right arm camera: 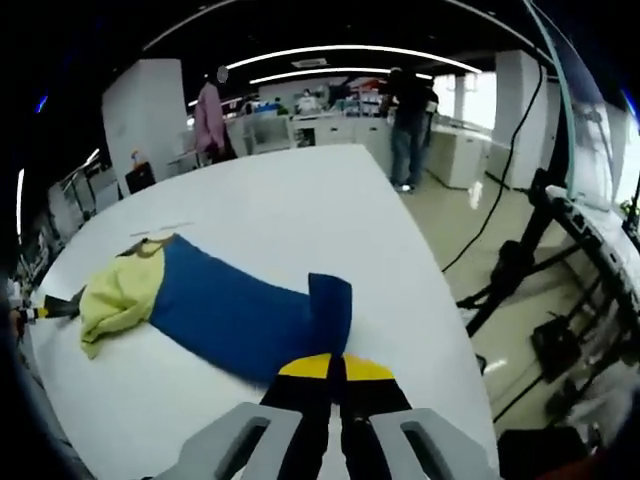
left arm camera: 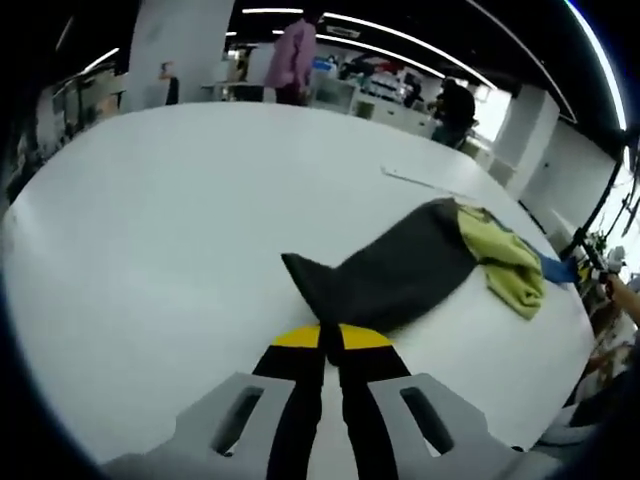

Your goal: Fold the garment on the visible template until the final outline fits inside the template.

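Blue and yellow-green garment lies bunched in a long strip on the white tabletop. Left tongs and right tongs each pinch its near edge, clenched. Folding looks partway; no template outline is discernible.

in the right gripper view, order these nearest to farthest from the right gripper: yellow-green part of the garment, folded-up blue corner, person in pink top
From the right gripper:
1. folded-up blue corner, just beyond the closed jaw tips.
2. yellow-green part of the garment, far left end on the white table.
3. person in pink top, past the table's far edge.
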Demonstrator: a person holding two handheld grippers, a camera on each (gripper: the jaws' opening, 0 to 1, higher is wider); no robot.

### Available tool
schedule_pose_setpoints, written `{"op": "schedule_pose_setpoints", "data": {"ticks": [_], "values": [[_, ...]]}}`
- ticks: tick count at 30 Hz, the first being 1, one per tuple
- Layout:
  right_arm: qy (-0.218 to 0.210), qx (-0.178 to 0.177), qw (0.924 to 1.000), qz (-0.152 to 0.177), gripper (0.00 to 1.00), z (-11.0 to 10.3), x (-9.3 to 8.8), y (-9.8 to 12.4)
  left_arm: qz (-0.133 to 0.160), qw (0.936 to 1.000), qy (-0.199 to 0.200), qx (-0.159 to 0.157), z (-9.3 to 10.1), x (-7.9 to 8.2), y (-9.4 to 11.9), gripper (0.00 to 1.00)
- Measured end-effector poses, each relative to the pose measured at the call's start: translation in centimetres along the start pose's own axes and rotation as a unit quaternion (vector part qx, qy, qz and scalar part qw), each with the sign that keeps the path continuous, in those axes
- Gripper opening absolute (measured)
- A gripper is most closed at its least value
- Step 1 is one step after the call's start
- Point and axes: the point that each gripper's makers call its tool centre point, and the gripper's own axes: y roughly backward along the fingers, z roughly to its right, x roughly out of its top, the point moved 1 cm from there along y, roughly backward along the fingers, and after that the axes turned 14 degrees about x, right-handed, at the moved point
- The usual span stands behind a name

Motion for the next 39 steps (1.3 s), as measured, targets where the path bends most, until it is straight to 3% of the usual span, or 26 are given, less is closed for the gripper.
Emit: {"op": "schedule_pose_setpoints", "data": {"ticks": [6,16,27,32,34,35,39], "values": [[-0.012,-0.006,0.9999,-0.010,0.00,0.7,-1.5,-0.7,-0.003,1.0000,-0.003,-0.002,-0.7,-0.4,-0.6,0.01],[-0.057,-0.014,0.9983,-0.009,0.00,2.1,-2.7,-1.0,0.002,0.9999,-0.006,0.015,-2.2,-0.5,-1.6,0.01],[-0.067,-0.012,0.9976,-0.010,0.00,2.0,-3.3,-1.1,-0.012,0.9996,-0.010,0.023,-2.3,-1.5,-2.0,0.02],[-0.058,-0.009,0.9982,-0.010,0.00,1.9,-3.1,-0.9,-0.003,0.9993,-0.023,0.029,-2.5,-1.3,-1.6,0.08],[-0.055,-0.004,0.9985,0.000,0.07,1.8,-2.8,-0.7,0.009,0.9992,-0.026,0.030,-2.7,-0.9,-1.3,0.10],[-0.052,-0.003,0.9987,0.002,0.15,1.7,-2.6,-0.7,0.030,0.9983,-0.037,0.034,-2.8,-0.3,-1.2,0.11],[-0.040,0.024,0.9987,0.021,0.33,0.4,-1.8,-0.5,0.037,0.9975,-0.046,0.040,-2.9,-0.2,-0.8,0.24]]}}
